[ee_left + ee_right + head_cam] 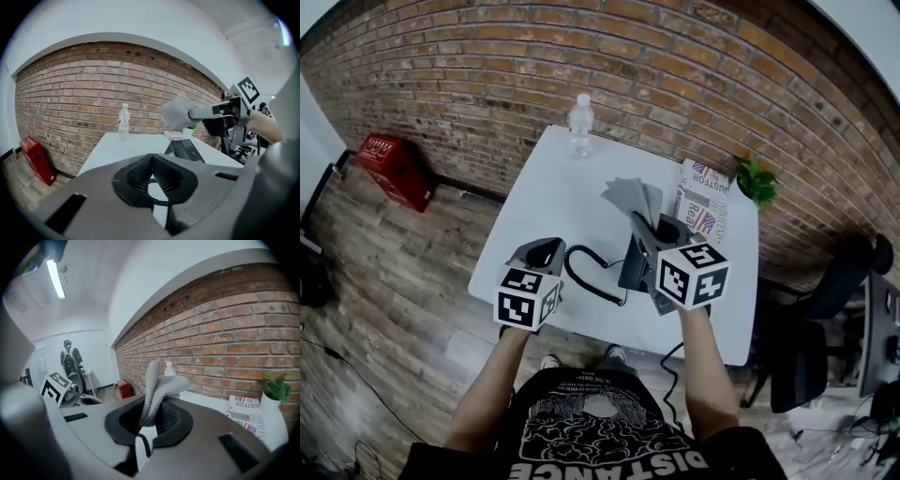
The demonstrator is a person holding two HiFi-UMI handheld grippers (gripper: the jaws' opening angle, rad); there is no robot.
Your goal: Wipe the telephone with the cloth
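Observation:
A black telephone [634, 270] with a coiled cord [581, 277] sits near the front of the white table [553, 187]. It also shows in the left gripper view as the telephone [187, 150]. My right gripper [645, 223] is shut on a grey cloth [634, 197], which hangs raised above the phone. In the right gripper view the cloth [157, 385] stands up out of the right gripper [149, 420]. My left gripper [546, 251] hovers at the phone's left, its jaws closed with nothing seen between them. The left gripper [151, 159] shows a bit of cord through the gap below its tips.
A clear water bottle [579, 125] stands at the table's far edge. A newspaper [703, 199] and a small potted plant [757, 180] are at the right. A red box [396, 169] lies on the floor by the brick wall, and an office chair [825, 309] stands at the right.

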